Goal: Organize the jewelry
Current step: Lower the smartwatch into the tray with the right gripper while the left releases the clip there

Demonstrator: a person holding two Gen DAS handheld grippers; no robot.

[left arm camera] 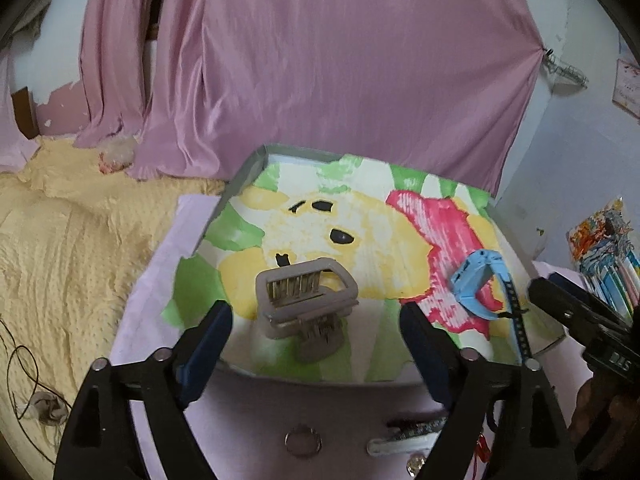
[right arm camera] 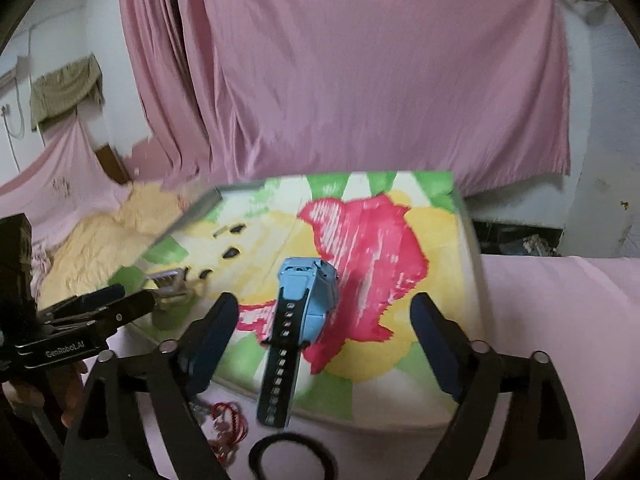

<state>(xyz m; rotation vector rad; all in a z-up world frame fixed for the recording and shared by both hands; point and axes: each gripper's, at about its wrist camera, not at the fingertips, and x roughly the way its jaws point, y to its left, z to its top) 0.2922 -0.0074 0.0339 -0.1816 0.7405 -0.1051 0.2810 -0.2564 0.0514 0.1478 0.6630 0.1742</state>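
Jaws on both sides stand spread wide, gripping nothing. Left gripper (left arm camera: 316,320) frames the taupe plastic claw hair clip (left arm camera: 306,306), which lies on the shallow tray lined with a yellow, green and pink cartoon print (left arm camera: 256,162). Right gripper (right arm camera: 326,316) frames the light-blue plastic watch with a black perforated strap (right arm camera: 306,300); watch body rests in the tray, strap hangs over the near rim onto the pink cloth (right arm camera: 540,300).

We judge the step as sorting pieces into the tray, both jaws apparently just off their items. To do it well we'd back straight out without snagging the strap, then come down on the next loose piece square and low, since those pieces look thin and flat.

Left view alone shows a thin metal ring (left arm camera: 303,441), a white bar-like item (left arm camera: 400,444), too blurred to name, and the yellow bedspread (left arm camera: 60,240). Right view alone shows a black elastic hair tie (right arm camera: 292,458) and a red string bracelet (right arm camera: 228,420) on the cloth near the rim.
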